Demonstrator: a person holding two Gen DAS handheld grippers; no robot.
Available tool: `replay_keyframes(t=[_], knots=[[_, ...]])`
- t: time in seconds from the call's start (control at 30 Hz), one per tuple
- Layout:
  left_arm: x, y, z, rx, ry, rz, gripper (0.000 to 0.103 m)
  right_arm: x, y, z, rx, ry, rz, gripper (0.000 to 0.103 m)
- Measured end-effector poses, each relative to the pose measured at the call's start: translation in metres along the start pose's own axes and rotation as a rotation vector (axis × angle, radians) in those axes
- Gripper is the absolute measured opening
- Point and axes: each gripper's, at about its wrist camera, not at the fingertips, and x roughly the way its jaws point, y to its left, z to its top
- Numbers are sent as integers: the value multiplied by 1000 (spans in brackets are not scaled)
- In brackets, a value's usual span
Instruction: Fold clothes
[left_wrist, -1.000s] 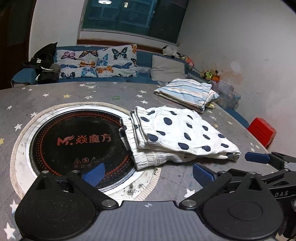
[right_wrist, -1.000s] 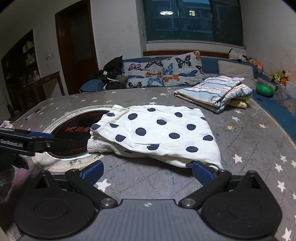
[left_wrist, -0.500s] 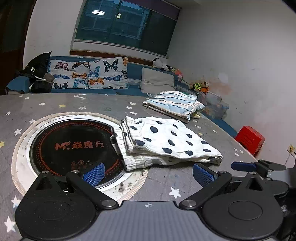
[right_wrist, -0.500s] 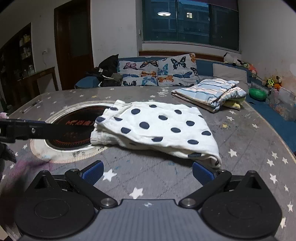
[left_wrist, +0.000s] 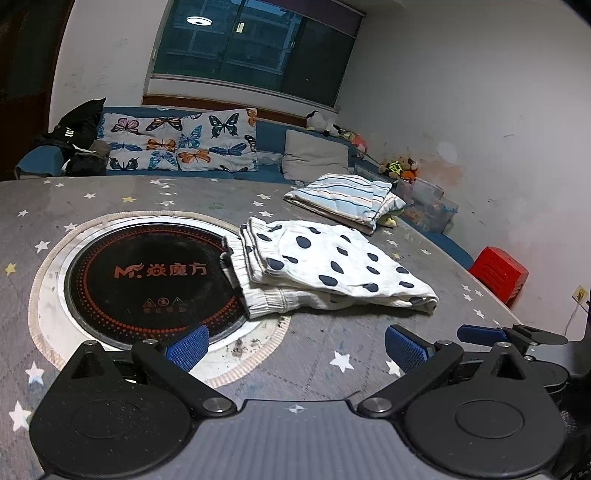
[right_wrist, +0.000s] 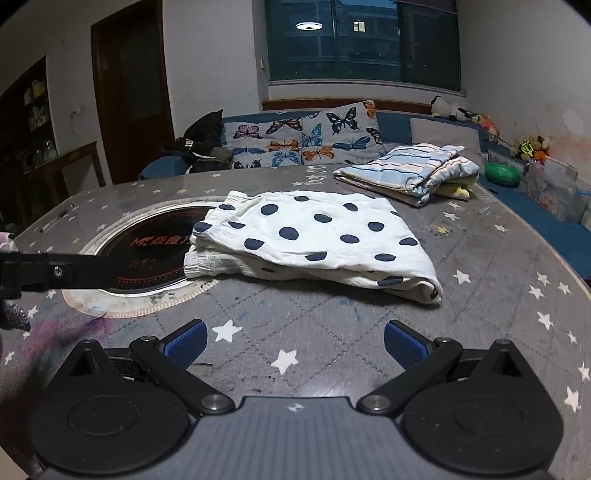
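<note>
A folded white garment with dark polka dots (left_wrist: 325, 266) lies on the grey star-patterned table (left_wrist: 321, 350), its left edge over the round black cooktop (left_wrist: 147, 280). It also shows in the right wrist view (right_wrist: 314, 236). My left gripper (left_wrist: 295, 347) is open and empty, held back from the garment's near edge. My right gripper (right_wrist: 295, 339) is open and empty, also short of the garment. The right gripper's fingers (left_wrist: 480, 334) show at the right of the left wrist view.
A folded striped cloth (left_wrist: 347, 199) (right_wrist: 410, 170) lies at the table's far right. A sofa with butterfly cushions (left_wrist: 177, 144) stands behind the table. A red box (left_wrist: 498, 273) sits on the floor to the right. The left gripper's arm (right_wrist: 62, 273) crosses the right view's left side.
Both grippers have drawn back and up from the polka-dot garment, which now sits farther off. The garment has not moved.
</note>
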Motion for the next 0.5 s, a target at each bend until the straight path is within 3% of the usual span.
replay_keyframes(t=[0.5], knots=[[-11, -5, -12, 0, 8, 1, 103, -16, 5, -12, 71, -30, 10, 103]])
